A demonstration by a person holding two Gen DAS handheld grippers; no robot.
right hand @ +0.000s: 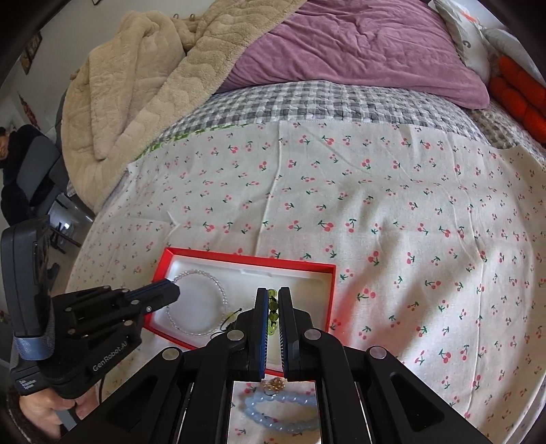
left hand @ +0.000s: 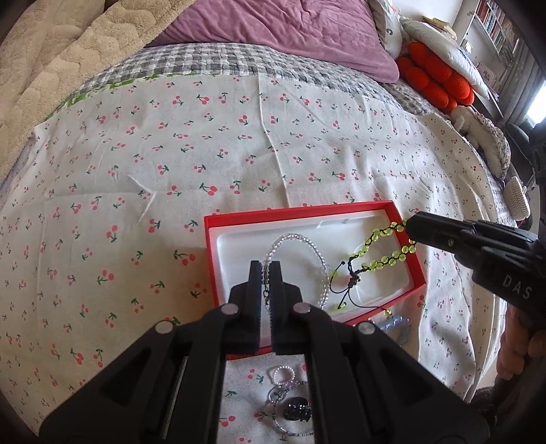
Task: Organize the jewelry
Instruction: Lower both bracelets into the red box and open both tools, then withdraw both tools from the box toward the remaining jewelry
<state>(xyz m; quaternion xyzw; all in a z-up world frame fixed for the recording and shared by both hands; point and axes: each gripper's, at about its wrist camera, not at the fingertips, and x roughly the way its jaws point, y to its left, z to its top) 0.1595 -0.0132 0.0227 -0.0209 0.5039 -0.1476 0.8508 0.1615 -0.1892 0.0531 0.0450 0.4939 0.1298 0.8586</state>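
Note:
A red box [left hand: 300,212] with a white lining lies on the cherry-print cloth; it also shows in the right wrist view [right hand: 245,258]. My left gripper [left hand: 265,269] is shut on a clear bead bracelet [left hand: 315,254] that rests in the box's left part. My right gripper [right hand: 272,295] is shut on a green bead bracelet [right hand: 272,316] with black cord, hanging over the box's right part [left hand: 382,252]. In the left wrist view the right gripper [left hand: 411,227] comes in from the right.
Loose rings and a dark charm [left hand: 288,396] lie on the cloth near the box's front. A pale blue bead bracelet [right hand: 279,415] lies under my right gripper. A purple quilt [left hand: 290,30], beige blanket [right hand: 136,85] and orange cushion [left hand: 436,77] lie behind.

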